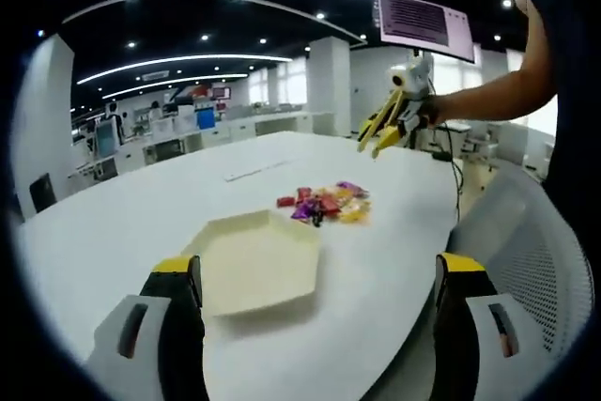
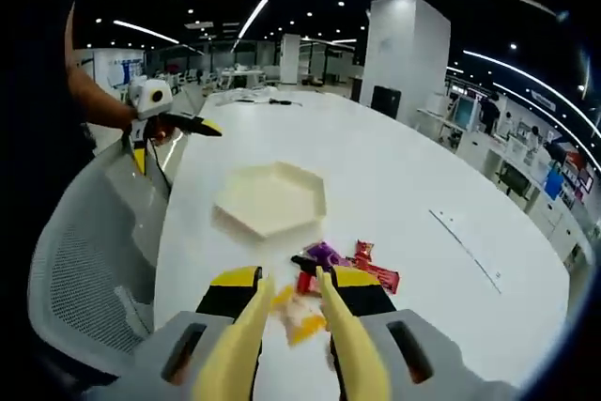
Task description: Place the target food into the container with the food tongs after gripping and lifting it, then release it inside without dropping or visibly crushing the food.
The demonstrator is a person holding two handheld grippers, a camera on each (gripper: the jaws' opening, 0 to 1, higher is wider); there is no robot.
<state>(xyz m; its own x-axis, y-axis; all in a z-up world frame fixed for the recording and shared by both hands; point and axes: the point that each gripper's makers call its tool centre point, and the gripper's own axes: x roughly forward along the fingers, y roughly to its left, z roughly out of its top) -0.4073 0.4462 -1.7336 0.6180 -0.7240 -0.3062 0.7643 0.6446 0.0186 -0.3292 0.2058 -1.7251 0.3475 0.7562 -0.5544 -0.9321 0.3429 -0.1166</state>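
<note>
Tongs (image 2: 293, 340) hover over wrapped candies (image 2: 329, 274); wrapper writing unreadable.

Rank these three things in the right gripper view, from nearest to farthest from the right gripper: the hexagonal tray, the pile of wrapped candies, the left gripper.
1. Pile of wrapped candies: on the table directly before the right gripper and its yellow tongs.
2. Hexagonal tray: beyond the candies, mid-table.
3. Left gripper: farthest, upper left, at the table's edge.

Open-plan office: rows of desks (image 1: 169, 143) w/ monitors (image 1: 105, 138), mesh chair (image 2: 84, 260), big white bench (image 1: 113, 223), ceiling strip lights (image 1: 183, 61) + spots, white pillars (image 2: 399, 49), hanging screen (image 1: 424, 23), glass partitions at back.
</note>
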